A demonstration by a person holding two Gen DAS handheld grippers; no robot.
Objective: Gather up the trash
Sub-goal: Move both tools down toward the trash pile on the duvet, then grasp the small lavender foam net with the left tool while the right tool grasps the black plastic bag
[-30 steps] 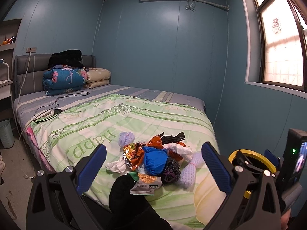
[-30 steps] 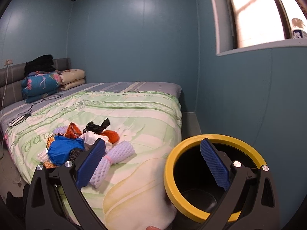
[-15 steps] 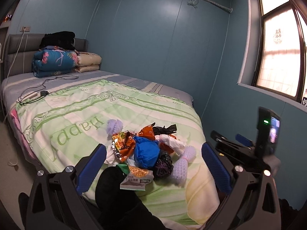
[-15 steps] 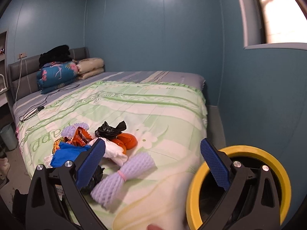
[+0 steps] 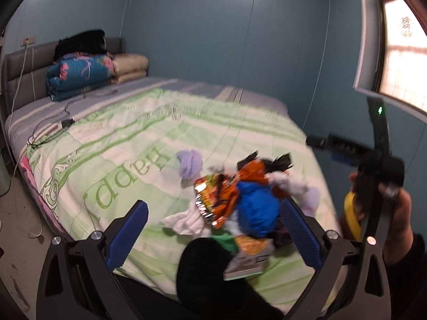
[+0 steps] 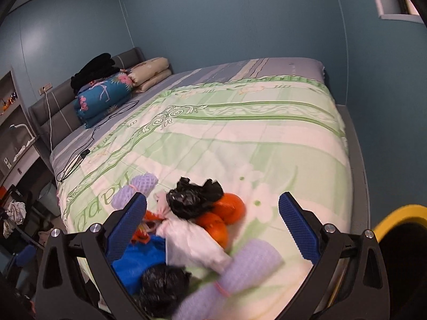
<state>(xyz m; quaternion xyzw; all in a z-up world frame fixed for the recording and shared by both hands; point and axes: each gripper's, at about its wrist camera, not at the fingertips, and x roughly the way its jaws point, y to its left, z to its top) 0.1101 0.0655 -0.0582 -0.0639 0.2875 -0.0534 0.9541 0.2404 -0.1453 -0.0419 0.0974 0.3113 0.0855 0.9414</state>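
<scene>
Looking along the left gripper [image 5: 213, 229], its blue-padded jaws are spread wide and hold nothing, hanging above the near edge of a bed [image 5: 149, 138] covered in a green and white quilt printed with the word "Happy".

At the far left of the bed, by the grey headboard [image 5: 24, 64], a folded blue floral blanket [image 5: 80, 76] sits under a heap of black clothing [image 5: 80, 44], with cream folded bedding [image 5: 130, 68] just beside it. A black cable [image 5: 50, 130] trails across the quilt.

Toward the middle, a pile of trash lies near the foot of the bed: a lilac foam net [image 5: 189, 164] at its left, then a crumpled white tissue [image 5: 186, 221], an orange foil snack wrapper [image 5: 216, 197], a blue plastic bag [image 5: 257, 208] and a flat food packet [image 5: 245, 262] at the near edge. The view is blurred here.

At the right, a hand [image 5: 395, 213] holds the right gripper [image 6: 213, 229]. In its own view, those jaws are also spread wide and empty, framing the same pile: a black plastic bag [image 6: 194, 197] touching an orange bag [image 6: 224, 217], a white bag [image 6: 192, 245] and another lilac foam net [image 6: 240, 274]. At the far right, the yellow rim of a black bin [image 6: 400, 218] stands beside the bed.
</scene>
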